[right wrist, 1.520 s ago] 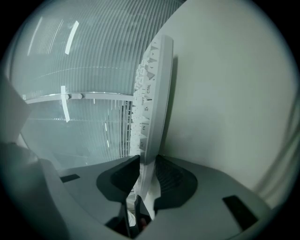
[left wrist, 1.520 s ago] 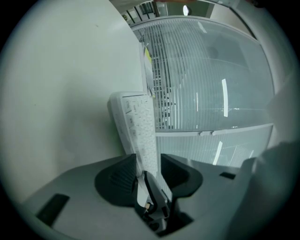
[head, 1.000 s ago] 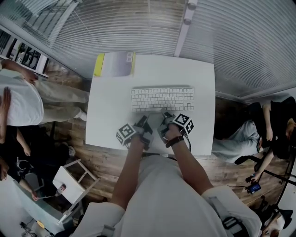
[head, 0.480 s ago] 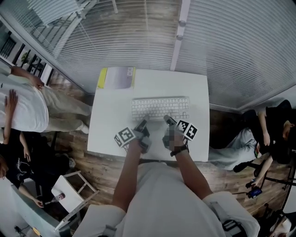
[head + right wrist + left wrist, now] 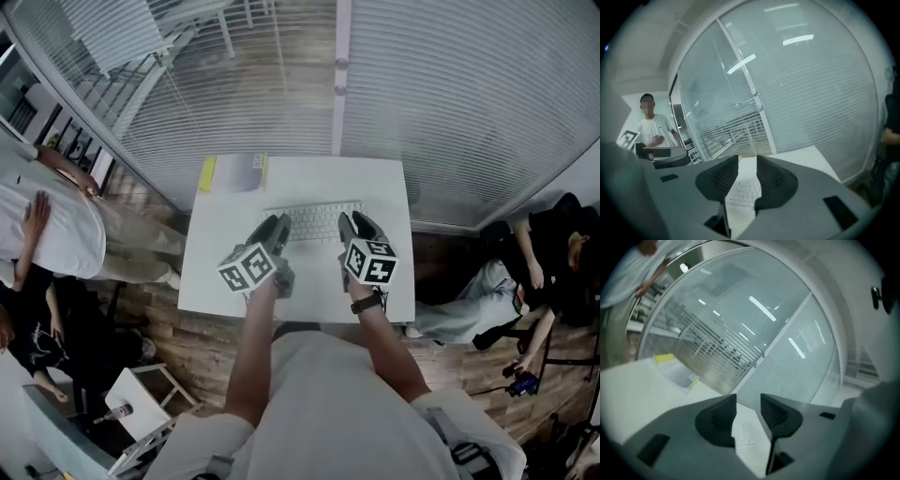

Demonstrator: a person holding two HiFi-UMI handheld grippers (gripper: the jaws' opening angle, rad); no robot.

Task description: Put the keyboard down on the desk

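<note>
Slatted glass walls (image 5: 469,94) span the frame's top; wood-plank floor (image 5: 202,342) lies below, with a white stool (image 5: 136,386) at lower left.

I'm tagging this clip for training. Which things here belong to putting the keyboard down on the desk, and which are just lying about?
Part of the job: keyboard, lying on the desk; left tongs and right tongs, both open.
Just lying about: yellow-edged folder at the desk's far left corner; white stool, off the desk.
</note>
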